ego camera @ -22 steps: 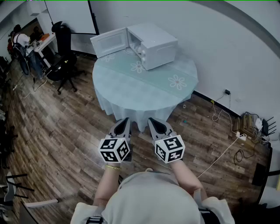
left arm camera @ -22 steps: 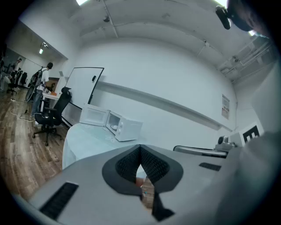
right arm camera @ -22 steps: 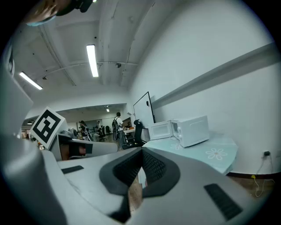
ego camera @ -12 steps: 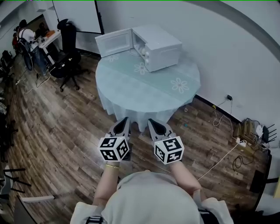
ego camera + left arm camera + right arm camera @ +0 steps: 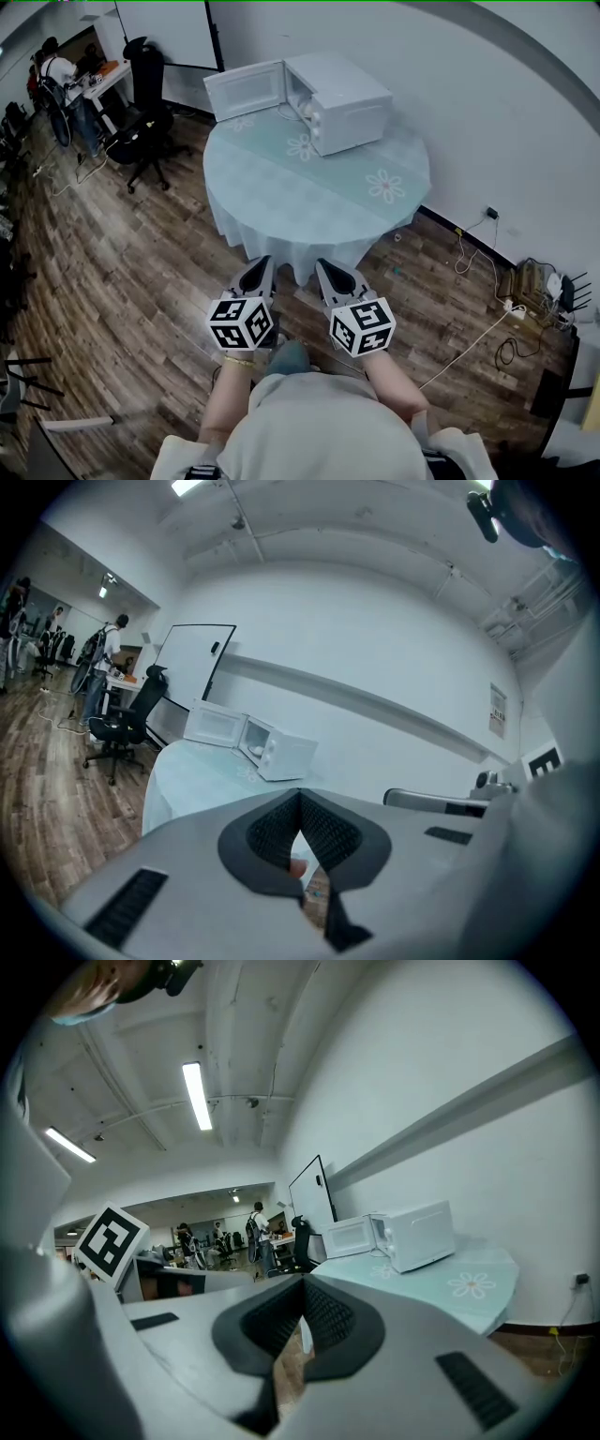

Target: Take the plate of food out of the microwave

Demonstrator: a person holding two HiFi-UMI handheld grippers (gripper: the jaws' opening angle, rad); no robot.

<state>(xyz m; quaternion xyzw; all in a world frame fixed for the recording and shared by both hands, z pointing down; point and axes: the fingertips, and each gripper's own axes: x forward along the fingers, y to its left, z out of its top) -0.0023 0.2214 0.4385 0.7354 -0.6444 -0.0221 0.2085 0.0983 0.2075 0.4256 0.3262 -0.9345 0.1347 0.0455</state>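
A white microwave [image 5: 342, 89] stands at the far side of a round table [image 5: 309, 197] with a pale flowered cloth. Its door [image 5: 246, 91] is swung open to the left. In the left gripper view the microwave [image 5: 281, 754] shows a pale shape in its cavity, too small to tell as a plate. Both grippers hang over the wooden floor, short of the table's near edge. My left gripper [image 5: 260, 269] [image 5: 300, 803] is shut and empty. My right gripper [image 5: 328, 270] [image 5: 303, 1293] is shut and empty too, and it looks at the microwave [image 5: 417, 1232] from the side.
A black office chair [image 5: 141, 103] stands left of the table, with people at a desk [image 5: 56, 75] beyond it. A whiteboard [image 5: 164, 33] leans at the back wall. Cables and a power strip [image 5: 511, 291] lie on the floor at the right, near the wall.
The table and microwave have shifted slightly right in the head view. A knee now shows between the two arms. Both grippers stay shut, side by side.
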